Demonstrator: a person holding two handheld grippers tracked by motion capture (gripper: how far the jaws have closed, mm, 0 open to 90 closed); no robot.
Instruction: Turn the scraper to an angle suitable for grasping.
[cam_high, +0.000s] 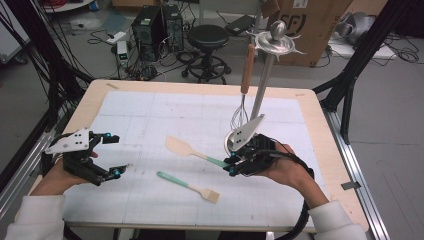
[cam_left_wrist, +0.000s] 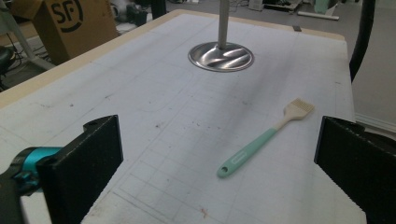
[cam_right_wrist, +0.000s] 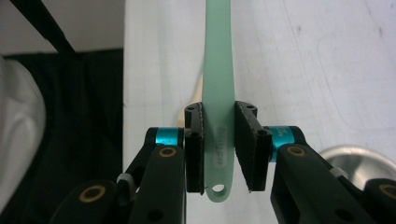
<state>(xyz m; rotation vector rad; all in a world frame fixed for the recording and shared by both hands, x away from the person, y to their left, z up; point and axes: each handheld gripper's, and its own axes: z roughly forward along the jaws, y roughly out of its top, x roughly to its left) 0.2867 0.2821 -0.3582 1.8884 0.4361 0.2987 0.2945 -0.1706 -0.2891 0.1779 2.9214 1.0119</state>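
The right gripper (cam_high: 231, 165) was clamped on the mint handle of the spatula (cam_high: 186, 149), holding it above the table's (cam_high: 200, 86) middle, while the left gripper (cam_high: 116, 155) gaped empty near the left edge.

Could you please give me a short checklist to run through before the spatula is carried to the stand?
1. Right tongs shut on the spatula handle: ok.
2. Hanging hole clear below the pads: ok.
3. Spatula blade off the table: cannot tell.
4. Free hook on the stand beside the whisk: cannot tell.
5. Left tongs open, apart from the brush: ok.
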